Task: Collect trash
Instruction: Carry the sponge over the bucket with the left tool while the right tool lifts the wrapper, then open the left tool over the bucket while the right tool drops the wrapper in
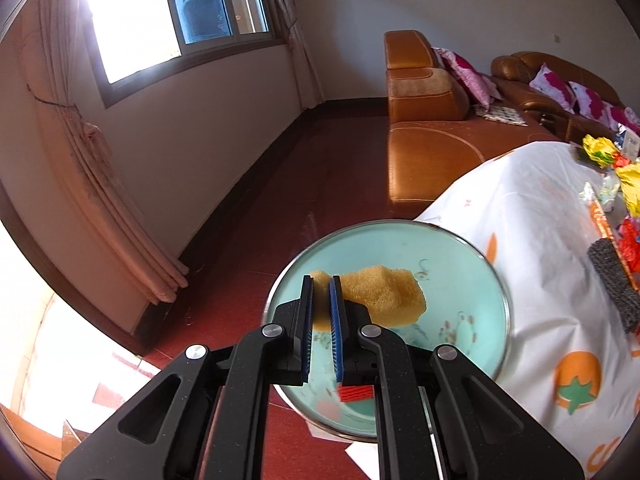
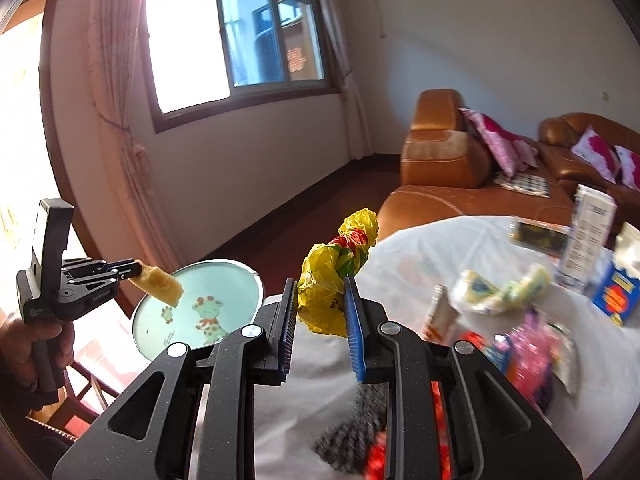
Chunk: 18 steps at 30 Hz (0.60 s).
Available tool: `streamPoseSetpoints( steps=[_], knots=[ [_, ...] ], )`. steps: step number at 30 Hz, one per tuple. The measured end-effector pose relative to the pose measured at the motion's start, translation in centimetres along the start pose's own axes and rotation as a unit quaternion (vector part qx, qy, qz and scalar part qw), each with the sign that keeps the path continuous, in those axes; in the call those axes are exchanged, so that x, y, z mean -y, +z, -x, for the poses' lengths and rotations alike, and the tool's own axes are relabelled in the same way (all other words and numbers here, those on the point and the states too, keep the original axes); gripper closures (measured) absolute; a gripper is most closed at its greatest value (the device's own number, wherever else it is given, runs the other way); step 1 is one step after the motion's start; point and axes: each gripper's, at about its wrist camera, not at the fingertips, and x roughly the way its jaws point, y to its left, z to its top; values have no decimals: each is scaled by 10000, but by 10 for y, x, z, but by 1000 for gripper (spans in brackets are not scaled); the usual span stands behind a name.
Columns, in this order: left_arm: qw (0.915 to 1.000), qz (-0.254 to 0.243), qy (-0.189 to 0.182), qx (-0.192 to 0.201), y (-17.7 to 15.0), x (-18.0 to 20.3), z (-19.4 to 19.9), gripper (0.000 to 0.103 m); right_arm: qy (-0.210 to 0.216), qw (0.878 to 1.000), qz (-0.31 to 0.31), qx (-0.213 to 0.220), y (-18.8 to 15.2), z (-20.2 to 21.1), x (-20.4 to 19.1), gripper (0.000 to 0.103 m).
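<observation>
In the left wrist view, my left gripper (image 1: 321, 280) is shut on one end of a yellow sponge (image 1: 380, 296). It holds the sponge over a round teal basin (image 1: 472, 288) with a metal rim, and a small red scrap (image 1: 356, 394) lies in the basin. In the right wrist view, my right gripper (image 2: 320, 282) is shut on a crumpled yellow plastic wrapper (image 2: 332, 264), lifted above the edge of the white-clothed table (image 2: 400, 248). The same view shows the left gripper (image 2: 134, 270) at the far left, with the sponge (image 2: 160, 286) over the basin (image 2: 224, 284).
Several wrappers, a white crumpled packet (image 2: 496, 286), cartons (image 2: 588, 232) and a blue box (image 2: 616, 292) crowd the table's right side. A grey scrubbing cloth (image 2: 360, 420) lies close below my right gripper. A brown leather sofa (image 2: 440, 160) stands behind the table, with red floor to the left.
</observation>
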Motion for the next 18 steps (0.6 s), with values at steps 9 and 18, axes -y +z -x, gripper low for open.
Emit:
streamPoseSetpoints(
  steps=[9, 18],
  knots=[
    [9992, -109, 379, -113, -6, -10, -10, 95, 338, 9976, 465, -383, 10, -64, -35, 79],
    [9977, -325, 591, -103, -9, -9, -15, 95, 295, 9896, 1228, -690, 7, -106, -73, 79]
  ],
)
